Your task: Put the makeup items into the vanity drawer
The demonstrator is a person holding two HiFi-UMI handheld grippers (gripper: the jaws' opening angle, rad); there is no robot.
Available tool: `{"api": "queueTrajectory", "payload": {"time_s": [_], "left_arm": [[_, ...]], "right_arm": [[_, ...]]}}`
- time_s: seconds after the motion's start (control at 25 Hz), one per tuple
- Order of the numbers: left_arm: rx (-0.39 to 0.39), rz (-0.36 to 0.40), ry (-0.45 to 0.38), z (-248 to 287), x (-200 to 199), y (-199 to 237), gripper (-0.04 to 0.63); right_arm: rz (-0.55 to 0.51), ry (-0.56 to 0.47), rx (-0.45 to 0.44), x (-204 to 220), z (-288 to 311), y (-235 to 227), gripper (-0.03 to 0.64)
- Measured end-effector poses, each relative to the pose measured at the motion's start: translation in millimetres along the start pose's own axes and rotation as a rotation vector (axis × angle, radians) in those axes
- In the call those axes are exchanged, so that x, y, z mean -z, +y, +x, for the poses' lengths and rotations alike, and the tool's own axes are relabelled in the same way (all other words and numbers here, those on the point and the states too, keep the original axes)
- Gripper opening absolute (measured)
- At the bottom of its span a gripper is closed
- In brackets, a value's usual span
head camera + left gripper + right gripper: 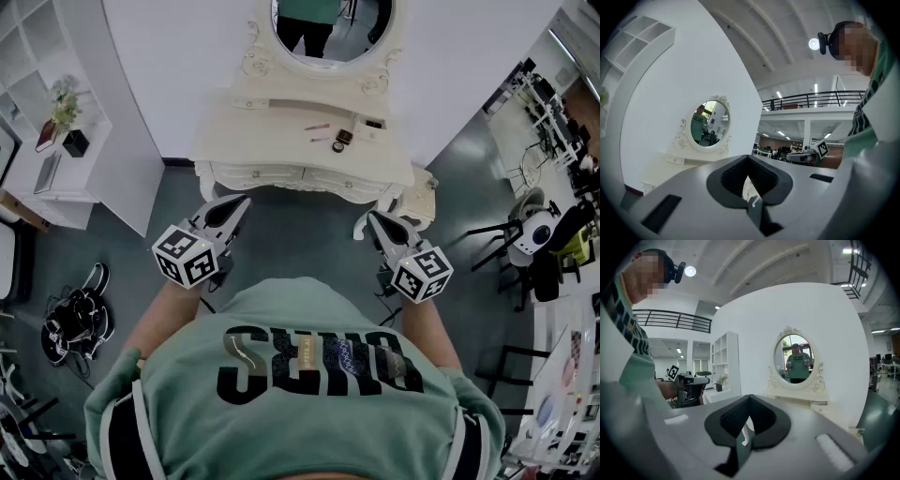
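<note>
Facing the white vanity [281, 103] from well apart, with its front drawer [258, 174] seemingly closed. Holding the left gripper [236, 204] and the right gripper [375, 220] about level, both fully closed and empty. Seeing the small makeup items [339, 139] on the counter [244, 131], right of middle. Probably at the very start: next, need to step near, open one gripper and pull the drawer out.
</note>
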State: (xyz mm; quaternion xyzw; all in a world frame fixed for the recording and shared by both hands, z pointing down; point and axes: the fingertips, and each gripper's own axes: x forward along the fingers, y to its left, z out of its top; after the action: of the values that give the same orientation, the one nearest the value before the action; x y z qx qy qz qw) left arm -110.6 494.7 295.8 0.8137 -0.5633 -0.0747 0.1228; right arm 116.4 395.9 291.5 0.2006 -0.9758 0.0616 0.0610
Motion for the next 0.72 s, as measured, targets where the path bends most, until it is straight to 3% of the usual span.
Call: {"api": "queueTrajectory", "payload": {"time_s": [0.72], "left_arm": [[-0.018, -0.003, 0.006, 24.9, 3.1, -8.6, 0.003]], "right_arm": [[-0.005, 0.013, -0.004, 3.0, -4.4, -25.4, 0.008]]}}
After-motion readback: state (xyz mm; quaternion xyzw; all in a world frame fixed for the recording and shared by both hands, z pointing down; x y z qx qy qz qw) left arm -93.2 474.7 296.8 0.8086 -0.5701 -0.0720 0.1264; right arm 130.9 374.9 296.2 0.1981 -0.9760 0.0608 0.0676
